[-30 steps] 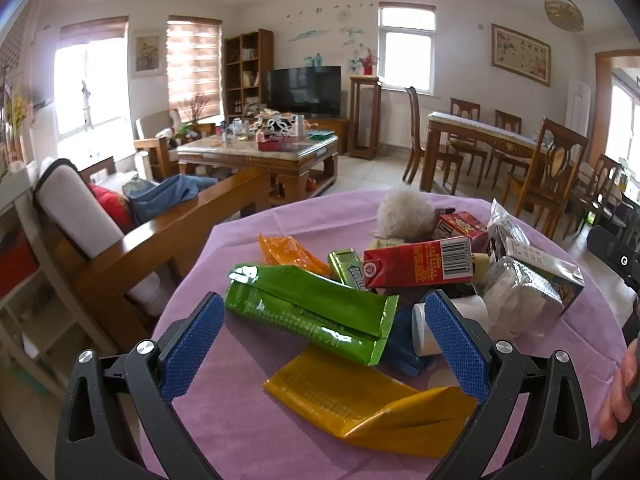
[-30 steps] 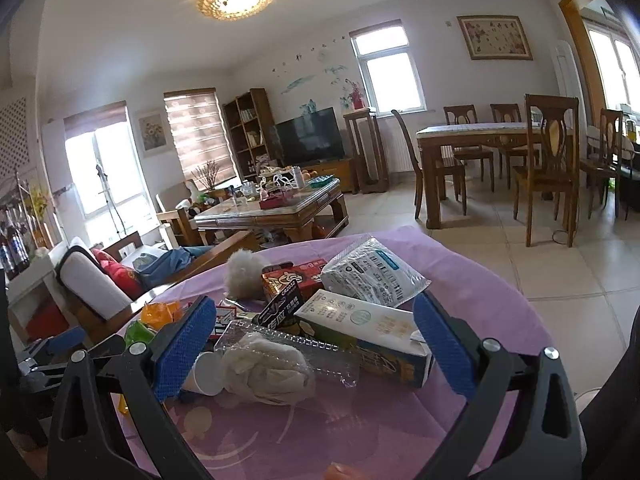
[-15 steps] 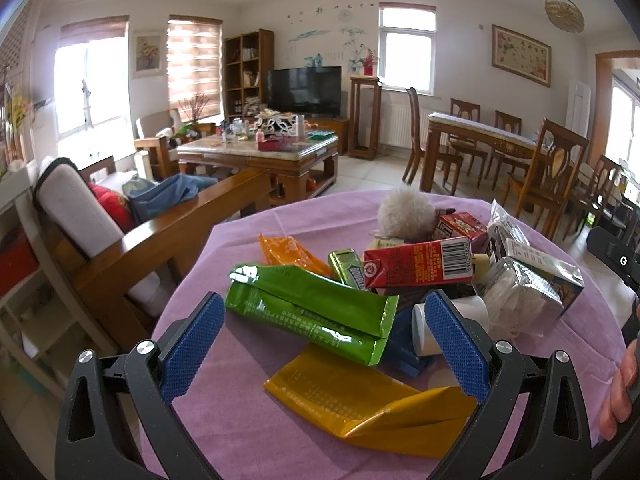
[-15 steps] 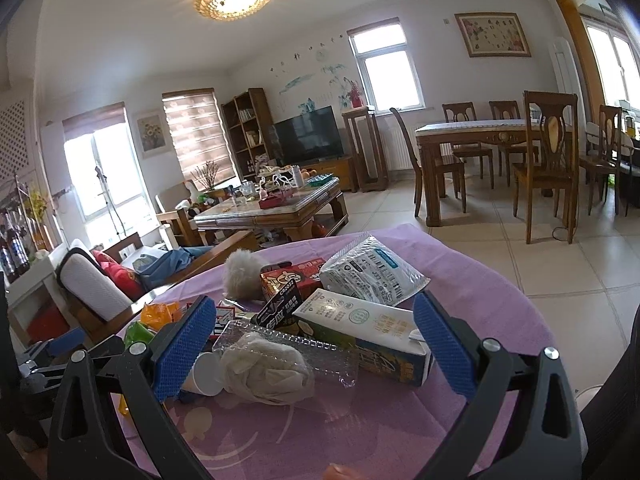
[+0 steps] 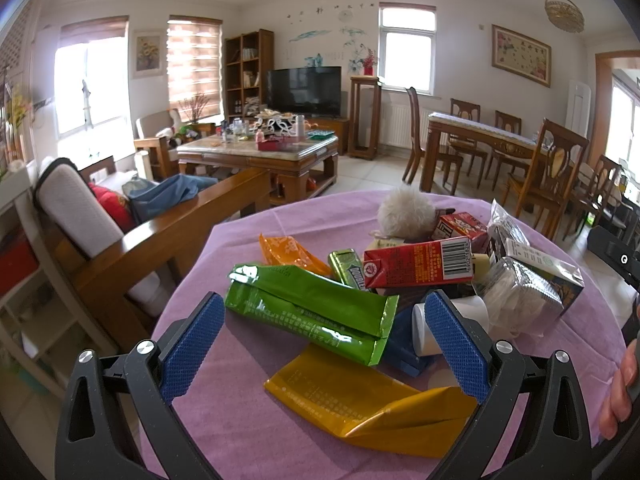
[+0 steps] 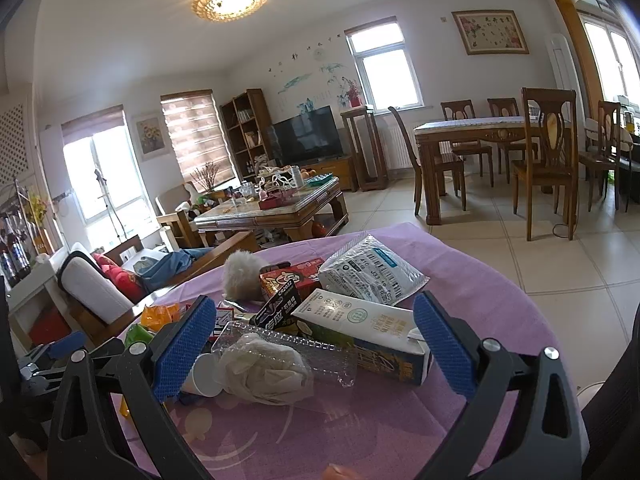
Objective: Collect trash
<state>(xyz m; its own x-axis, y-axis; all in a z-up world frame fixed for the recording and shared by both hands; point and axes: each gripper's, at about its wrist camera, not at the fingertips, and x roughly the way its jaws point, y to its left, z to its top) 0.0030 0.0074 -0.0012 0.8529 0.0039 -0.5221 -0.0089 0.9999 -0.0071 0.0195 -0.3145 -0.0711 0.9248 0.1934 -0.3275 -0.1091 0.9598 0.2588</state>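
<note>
**Both grippers hold off over the heap; nothing picked yet**

Almost nothing has changed over the last second. The left gripper point(image 5: 324, 344) sits exactly where it was, jaws spread wide and empty. The right gripper point(image 6: 316, 346) is just as wide and empty; its view has tilted by a hair, no more. Judging by this stillness, collecting has not begun, and every piece of trash lies on the purple tablecloth point(image 5: 248, 432).

Taking the red carton point(image 5: 416, 266) as the landmark: the green wrapper point(image 5: 308, 306) lies in front of it and to its left, straight between the left gripper's fingers. The yellow wrapper point(image 5: 372, 400) lies nearer the camera than that, flat on the cloth. The orange wrapper point(image 5: 286, 254) is left of the carton, and the small green gum pack point(image 5: 349, 270) touches its left end. A fluffy white ball point(image 5: 406, 212) sits behind it. To its right are a white paper cup point(image 5: 452, 322) on its side and a clear plastic tray point(image 6: 288, 354) with crumpled white stuff in it, then a milk carton point(image 6: 368, 330) and a silver-white pouch point(image 6: 368, 276).

Hard to read: no bin or bag shows in either view, so where the trash should go cannot be told. A blue thing under the green wrapper is mostly covered. The left finger pad hides part of the cup. A fingertip shows at the right edge of the left view, cut off.
</note>
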